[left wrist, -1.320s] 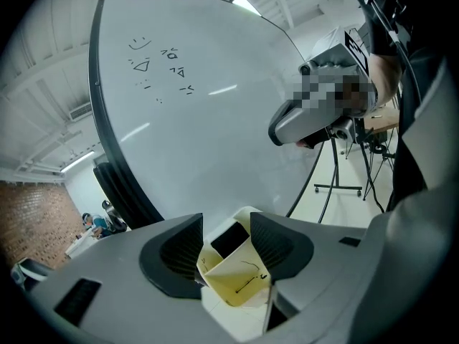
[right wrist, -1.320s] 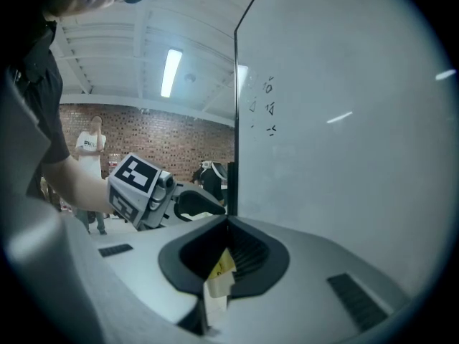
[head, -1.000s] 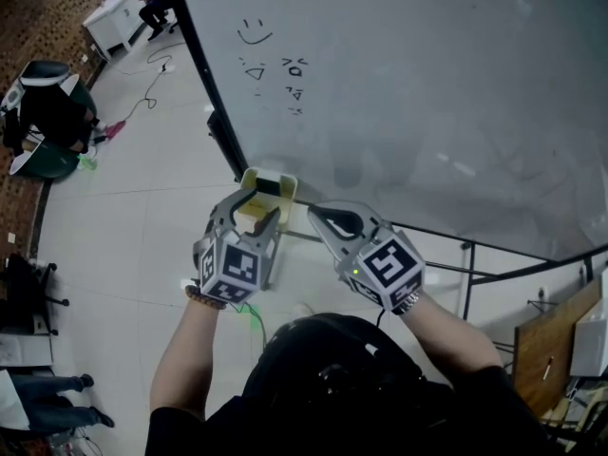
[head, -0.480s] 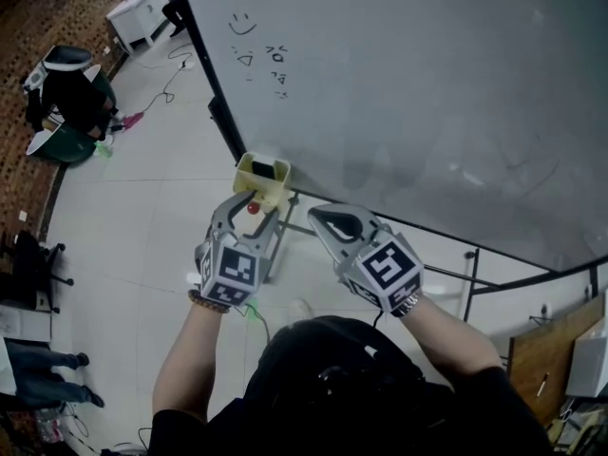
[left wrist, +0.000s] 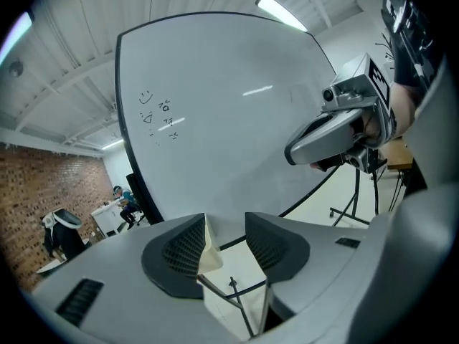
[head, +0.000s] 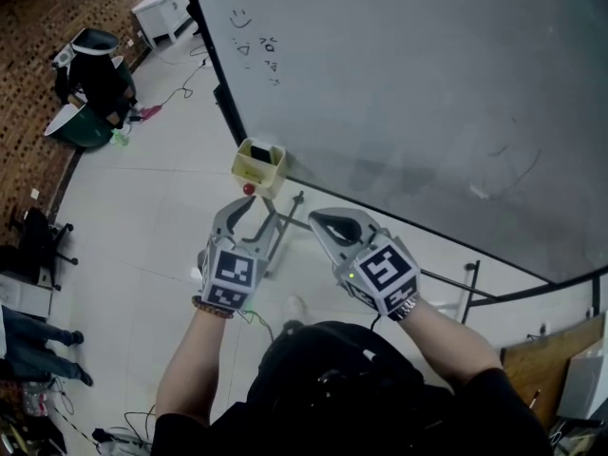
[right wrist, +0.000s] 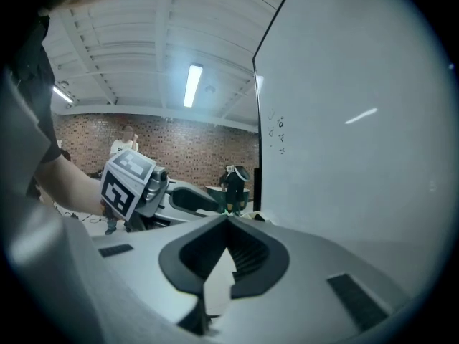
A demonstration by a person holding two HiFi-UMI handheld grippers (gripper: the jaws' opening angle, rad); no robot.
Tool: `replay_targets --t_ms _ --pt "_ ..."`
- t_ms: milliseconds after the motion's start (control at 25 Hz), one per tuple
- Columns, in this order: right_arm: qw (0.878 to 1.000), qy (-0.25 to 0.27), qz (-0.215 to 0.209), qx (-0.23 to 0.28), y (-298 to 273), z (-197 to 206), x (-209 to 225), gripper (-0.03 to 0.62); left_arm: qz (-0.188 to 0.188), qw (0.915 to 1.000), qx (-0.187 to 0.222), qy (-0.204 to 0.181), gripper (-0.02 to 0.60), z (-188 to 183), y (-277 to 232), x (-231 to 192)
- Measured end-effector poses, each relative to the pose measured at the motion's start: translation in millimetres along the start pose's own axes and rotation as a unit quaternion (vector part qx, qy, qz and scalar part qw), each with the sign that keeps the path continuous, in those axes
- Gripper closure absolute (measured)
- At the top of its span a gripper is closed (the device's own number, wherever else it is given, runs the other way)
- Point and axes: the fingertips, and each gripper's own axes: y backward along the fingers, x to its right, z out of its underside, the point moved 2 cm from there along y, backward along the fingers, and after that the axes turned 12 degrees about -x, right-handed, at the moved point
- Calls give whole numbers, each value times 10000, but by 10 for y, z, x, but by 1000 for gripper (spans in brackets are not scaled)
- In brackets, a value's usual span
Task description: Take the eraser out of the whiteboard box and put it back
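Over on the left, the left gripper (head: 253, 213) points toward the yellow box (head: 258, 167) hung at the lower edge of the whiteboard (head: 408, 84). The box lies dead ahead of its tips, near but apart. The jaws stand apart and are closing with nothing pinched between them; the left gripper view shows only the box's pale wall beyond the gap. In the box's open top sits a dark shape, which I take to be the eraser (head: 261, 152), so it's in the box and in neither gripper. Its long axis looks to run across the box, along the board's edge, though it's too small to be sure. Moving right, the right gripper (head: 317, 218) hangs beside the left one, jaws closed tight on nothing, off to the side of the box. The left one is nearer and better lined up; the reach calls for going forward over the rim and down onto the eraser
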Motion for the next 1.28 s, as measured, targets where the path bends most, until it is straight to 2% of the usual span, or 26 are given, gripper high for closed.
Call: replay_targets --t_ms 360,680,1000,1280 --pt "9998 67 -183 -67 359 192 -211 569 -166 9968 88 778 449 -9 421 407" --pt "9992 74 -371 -110 595 294 -472 569 -172 9872 320 1554 508 -19 870 694" --pt "9989 46 -455 -110 734 336 -709 569 -247 9830 386 1778 545 15 1176 920" --pt "9992 48 -390 -49 756 306 -830 569 -157 9781 432 2031 580 75 1303 1019"
